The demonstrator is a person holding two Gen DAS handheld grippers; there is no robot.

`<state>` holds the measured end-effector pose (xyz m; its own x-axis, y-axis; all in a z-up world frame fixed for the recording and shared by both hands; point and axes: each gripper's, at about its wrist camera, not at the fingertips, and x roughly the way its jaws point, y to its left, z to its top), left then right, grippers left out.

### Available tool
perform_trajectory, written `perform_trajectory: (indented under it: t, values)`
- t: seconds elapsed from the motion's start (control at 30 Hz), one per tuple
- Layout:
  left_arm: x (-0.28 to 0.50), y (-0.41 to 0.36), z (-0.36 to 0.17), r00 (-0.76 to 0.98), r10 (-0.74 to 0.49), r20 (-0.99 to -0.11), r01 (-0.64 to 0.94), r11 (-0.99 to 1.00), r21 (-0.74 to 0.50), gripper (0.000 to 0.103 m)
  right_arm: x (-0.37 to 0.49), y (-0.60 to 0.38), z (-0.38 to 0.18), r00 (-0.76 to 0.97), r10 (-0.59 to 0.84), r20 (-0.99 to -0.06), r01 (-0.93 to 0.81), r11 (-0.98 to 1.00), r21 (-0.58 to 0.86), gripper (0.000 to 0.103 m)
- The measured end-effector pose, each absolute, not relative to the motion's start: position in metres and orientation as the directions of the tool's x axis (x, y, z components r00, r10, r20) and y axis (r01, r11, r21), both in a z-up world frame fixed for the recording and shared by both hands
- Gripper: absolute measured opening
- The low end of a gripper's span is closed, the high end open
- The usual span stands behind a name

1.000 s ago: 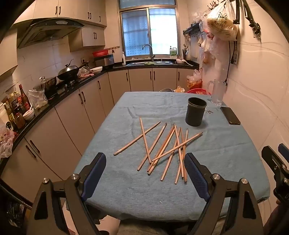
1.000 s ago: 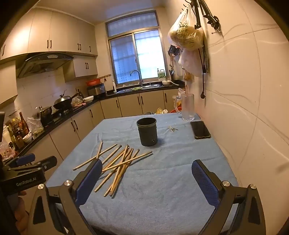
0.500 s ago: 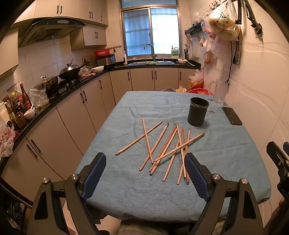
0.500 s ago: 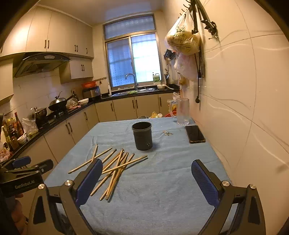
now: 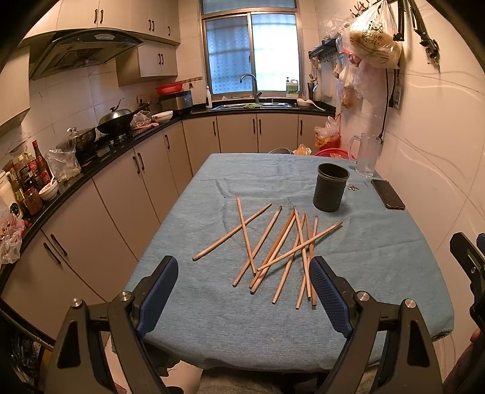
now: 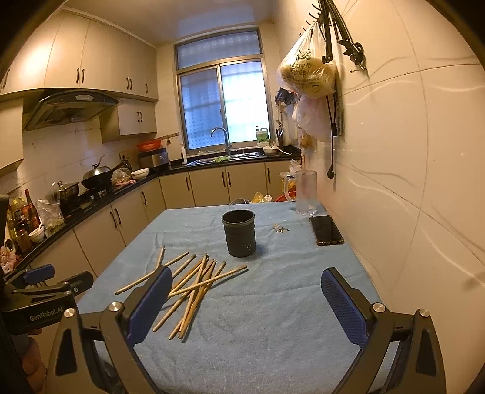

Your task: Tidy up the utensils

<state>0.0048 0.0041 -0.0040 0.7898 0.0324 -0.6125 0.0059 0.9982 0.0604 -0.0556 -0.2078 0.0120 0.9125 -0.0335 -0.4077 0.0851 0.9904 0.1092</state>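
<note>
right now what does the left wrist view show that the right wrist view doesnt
Only the left wrist view shows the open left gripper head-on and the near table edge. Only the right wrist view shows the open right gripper head-on and the ceiling. Both show the chopsticks, the dark cup, the phone, and the glass pitcher.

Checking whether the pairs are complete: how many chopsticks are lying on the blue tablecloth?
10 chopsticks, by my count: two crossed at left, eight overlapping right of them, all near the black holder; overlaps may hide one.
</note>
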Motion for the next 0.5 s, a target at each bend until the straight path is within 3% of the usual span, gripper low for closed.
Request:
perform_trajectory:
  t: [0.5]
  values:
    - [0.003,0.017,-0.003,0.797,0.045,-0.602,-0.015,0.998,0.054,0.088,-0.059,-0.204,0.015,0.915,-0.039,-0.401,0.086,0.991,0.099,0.100]
